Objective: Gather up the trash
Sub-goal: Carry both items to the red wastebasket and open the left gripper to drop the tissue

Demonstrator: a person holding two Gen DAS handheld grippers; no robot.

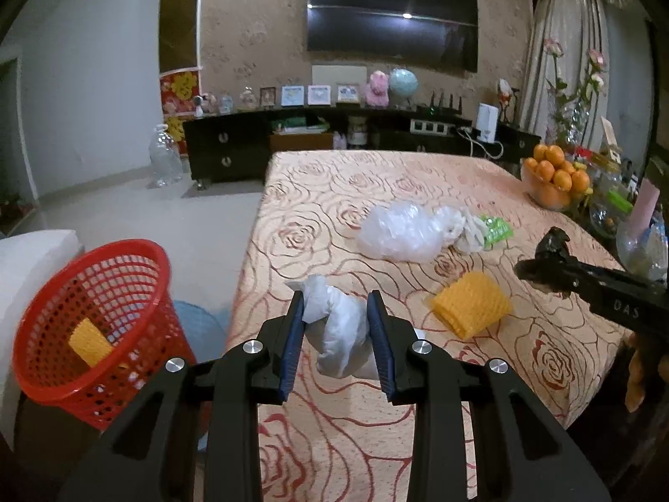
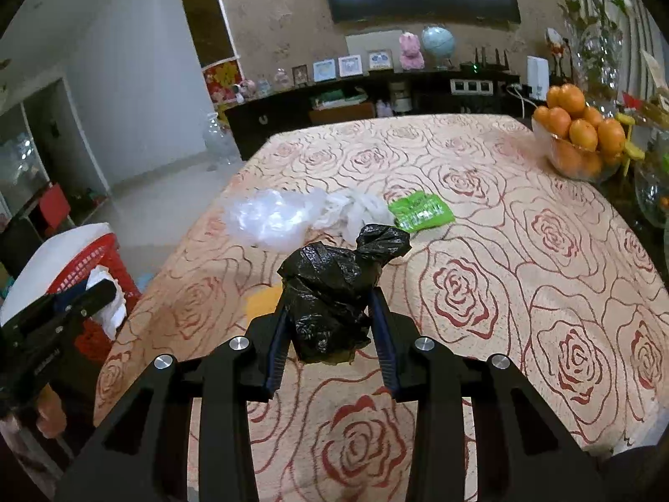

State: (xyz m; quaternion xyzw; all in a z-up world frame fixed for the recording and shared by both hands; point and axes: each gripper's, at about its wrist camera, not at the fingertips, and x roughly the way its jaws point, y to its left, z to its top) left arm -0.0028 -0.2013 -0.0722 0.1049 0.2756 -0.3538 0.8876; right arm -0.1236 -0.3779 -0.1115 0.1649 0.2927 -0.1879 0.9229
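Note:
My left gripper is shut on a white knotted bag and holds it above the table's left part; it also shows in the right wrist view. My right gripper is shut on a black knotted bag above the table; it also shows in the left wrist view. A red mesh basket stands left of the table with a yellow piece inside. On the table lie a clear plastic bag, a white crumpled bag, a green wrapper and a yellow foam net.
The table has a rose-patterned cloth. A glass bowl of oranges and glassware stand along its right edge. A dark TV cabinet stands beyond the table. A large water bottle stands on the floor.

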